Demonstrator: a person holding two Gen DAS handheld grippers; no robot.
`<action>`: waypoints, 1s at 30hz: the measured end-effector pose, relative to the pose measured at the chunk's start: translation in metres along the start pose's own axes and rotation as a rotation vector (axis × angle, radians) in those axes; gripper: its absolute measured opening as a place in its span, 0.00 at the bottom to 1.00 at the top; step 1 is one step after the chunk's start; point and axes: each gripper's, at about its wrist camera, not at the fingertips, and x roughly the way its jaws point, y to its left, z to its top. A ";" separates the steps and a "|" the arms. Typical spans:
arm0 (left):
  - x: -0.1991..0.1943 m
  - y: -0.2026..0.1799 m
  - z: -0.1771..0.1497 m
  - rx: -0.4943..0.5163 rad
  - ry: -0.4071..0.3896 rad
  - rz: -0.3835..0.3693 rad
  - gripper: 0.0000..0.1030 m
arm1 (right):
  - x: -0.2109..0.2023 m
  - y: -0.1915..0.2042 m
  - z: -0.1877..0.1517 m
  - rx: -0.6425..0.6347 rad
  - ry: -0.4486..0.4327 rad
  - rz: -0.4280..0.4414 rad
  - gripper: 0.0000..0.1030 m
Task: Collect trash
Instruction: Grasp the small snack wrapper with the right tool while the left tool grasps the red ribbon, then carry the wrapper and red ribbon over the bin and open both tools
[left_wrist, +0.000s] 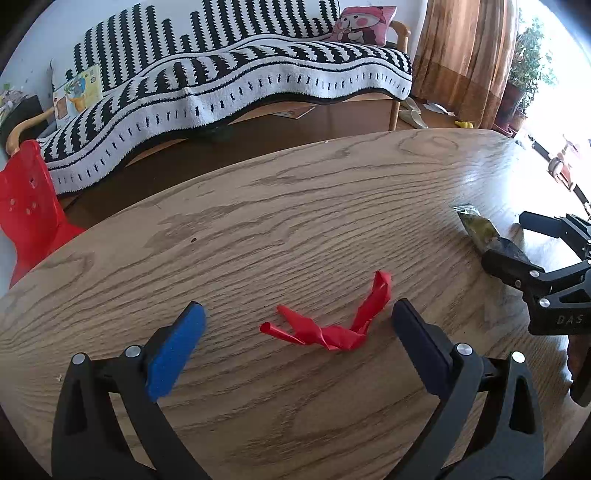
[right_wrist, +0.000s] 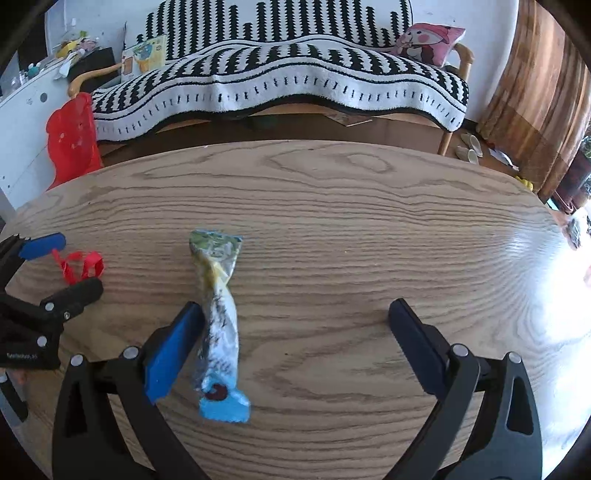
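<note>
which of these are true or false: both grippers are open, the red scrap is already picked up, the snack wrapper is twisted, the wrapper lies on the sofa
1. Both grippers are open: true; the left gripper and right gripper hold nothing.
2. The red scrap is already picked up: false; it lies on the table between the left gripper's fingers.
3. The snack wrapper is twisted: true.
4. The wrapper lies on the sofa: false; it lies on the table.

Striped-throw sofa (right_wrist: 280, 74) behind oak-grain table (right_wrist: 369, 229), brown curtain (right_wrist: 535, 92), window glare at right.
</note>
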 end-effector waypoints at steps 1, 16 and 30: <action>0.000 0.000 0.000 0.000 0.000 0.000 0.95 | 0.000 0.001 0.000 -0.004 0.000 0.003 0.95; -0.013 -0.017 -0.002 0.042 -0.055 0.004 0.08 | -0.015 0.040 -0.006 -0.149 -0.033 0.115 0.17; -0.025 -0.018 -0.013 -0.008 -0.036 0.057 0.08 | -0.032 0.035 -0.010 -0.039 -0.021 0.191 0.13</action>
